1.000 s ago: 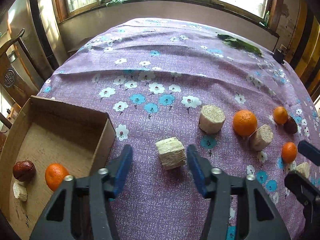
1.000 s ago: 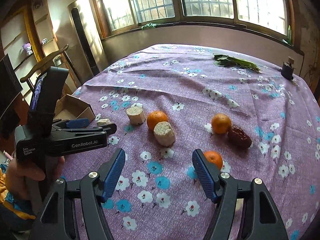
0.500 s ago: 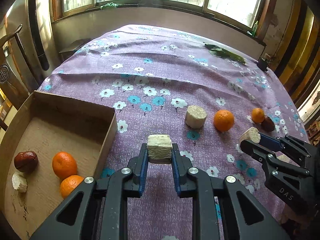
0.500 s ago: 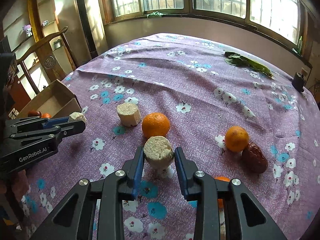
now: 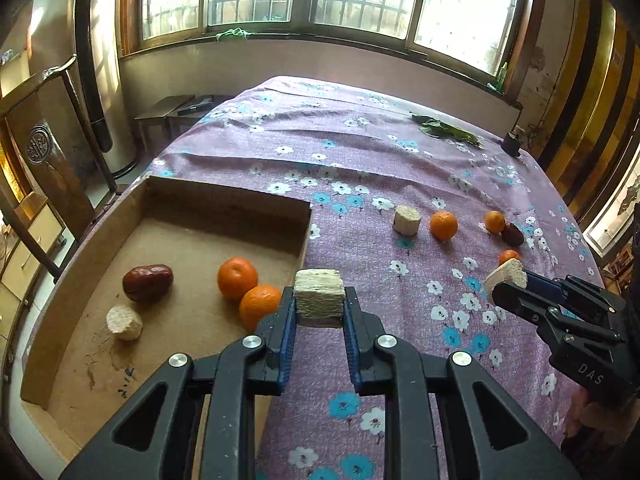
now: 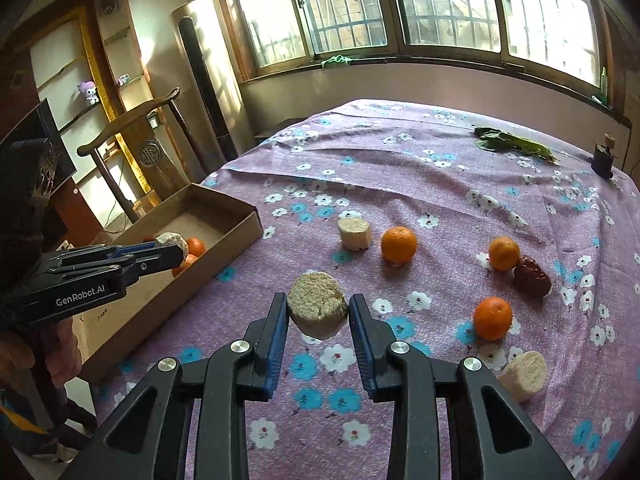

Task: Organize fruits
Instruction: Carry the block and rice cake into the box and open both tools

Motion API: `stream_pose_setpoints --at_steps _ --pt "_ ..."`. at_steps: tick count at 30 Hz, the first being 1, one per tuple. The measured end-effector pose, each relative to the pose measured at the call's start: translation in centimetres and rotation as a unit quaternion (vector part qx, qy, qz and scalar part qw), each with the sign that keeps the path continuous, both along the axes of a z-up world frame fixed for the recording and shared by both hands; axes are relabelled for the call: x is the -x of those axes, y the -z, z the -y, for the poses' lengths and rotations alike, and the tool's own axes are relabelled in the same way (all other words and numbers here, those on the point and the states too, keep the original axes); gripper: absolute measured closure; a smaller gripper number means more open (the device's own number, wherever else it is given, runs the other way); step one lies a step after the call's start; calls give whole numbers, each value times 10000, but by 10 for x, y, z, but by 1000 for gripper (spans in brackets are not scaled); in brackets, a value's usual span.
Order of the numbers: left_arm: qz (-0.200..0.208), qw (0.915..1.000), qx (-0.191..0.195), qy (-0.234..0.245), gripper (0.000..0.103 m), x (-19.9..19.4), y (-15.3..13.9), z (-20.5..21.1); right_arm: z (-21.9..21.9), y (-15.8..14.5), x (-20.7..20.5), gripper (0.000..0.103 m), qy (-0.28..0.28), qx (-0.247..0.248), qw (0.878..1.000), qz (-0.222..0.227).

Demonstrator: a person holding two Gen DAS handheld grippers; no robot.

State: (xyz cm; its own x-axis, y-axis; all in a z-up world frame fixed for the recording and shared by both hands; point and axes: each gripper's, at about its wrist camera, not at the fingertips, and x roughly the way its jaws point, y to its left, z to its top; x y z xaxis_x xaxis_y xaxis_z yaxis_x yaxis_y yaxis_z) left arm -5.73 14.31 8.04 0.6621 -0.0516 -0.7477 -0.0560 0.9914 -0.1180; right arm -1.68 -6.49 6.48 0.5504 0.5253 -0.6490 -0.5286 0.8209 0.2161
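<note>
My left gripper (image 5: 319, 305) is shut on a pale corn-cob chunk (image 5: 319, 295), held above the right wall of the cardboard box (image 5: 224, 208). The box holds two oranges (image 5: 237, 278), a red date (image 5: 147, 282) and a cob piece (image 5: 124, 323). My right gripper (image 6: 318, 312) is shut on another cob chunk (image 6: 317, 304), lifted above the cloth. On the cloth lie a cob piece (image 6: 354, 233), three oranges (image 6: 399, 244), a date (image 6: 532, 276) and a cob piece (image 6: 524, 374) at the right.
The table has a purple flowered cloth (image 5: 360, 152). Green leaves (image 6: 514, 145) and a small dark bottle (image 6: 603, 158) lie at the far edge. A wooden chair (image 5: 44, 152) stands left of the box. Windows run along the back wall.
Both grippers went from open around cob chunks to shut on them. Both have lifted their chunks and moved left toward the box.
</note>
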Motion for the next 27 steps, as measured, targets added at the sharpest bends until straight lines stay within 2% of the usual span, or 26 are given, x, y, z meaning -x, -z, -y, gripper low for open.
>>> stream_pose_setpoints --at_steps 15,27 --pt "42 9970 -267 -731 82 55 1 -83 -80 -10 29 69 -719 55 9974 30" --pt "-197 9934 -324 -1084 82 63 20 -119 -150 -4 37 69 -1403 264 9898 -15"
